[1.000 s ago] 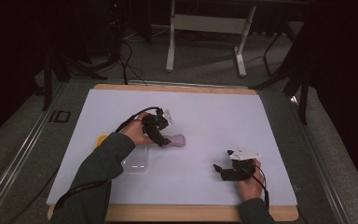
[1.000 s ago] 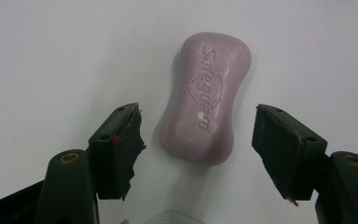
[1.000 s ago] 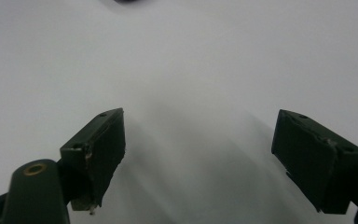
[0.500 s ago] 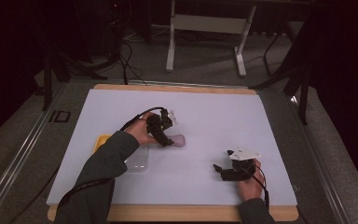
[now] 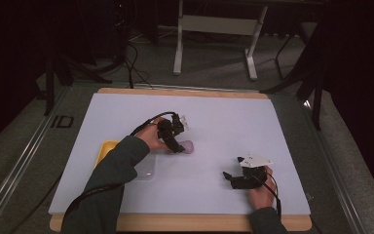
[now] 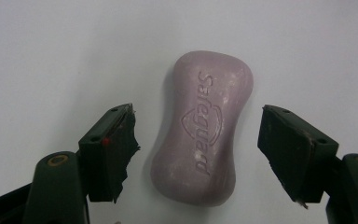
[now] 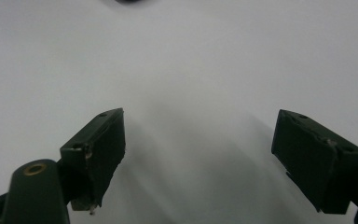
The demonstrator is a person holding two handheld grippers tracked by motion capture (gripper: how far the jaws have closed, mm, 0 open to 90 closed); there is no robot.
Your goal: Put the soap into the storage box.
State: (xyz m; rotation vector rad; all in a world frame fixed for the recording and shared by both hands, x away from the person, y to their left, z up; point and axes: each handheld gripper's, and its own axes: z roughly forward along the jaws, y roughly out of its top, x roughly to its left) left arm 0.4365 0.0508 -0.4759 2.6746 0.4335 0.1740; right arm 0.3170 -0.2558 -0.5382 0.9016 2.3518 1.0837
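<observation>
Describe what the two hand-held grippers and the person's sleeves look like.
Both are black, each with two blocky jaws. The left hand-held gripper has a red dot on one pad and a black cable. The right hand-held gripper carries a pale three-cornered plate. The sleeves are dark grey-green.

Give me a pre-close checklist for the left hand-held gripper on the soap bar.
1. Left hand-held gripper open: ok, jaws spread wide.
2. Soap bar between the jaws: ok, gaps on both sides.
3. Bar lying flat on the white mat: ok, logo side up.
4. Bar square to the jaws: not ok, it sits slightly tilted.
5. Right hand-held gripper out of the way: ok, open, apart from the bar.
6. Left pad condition: cannot tell, edge looks frayed.
</observation>
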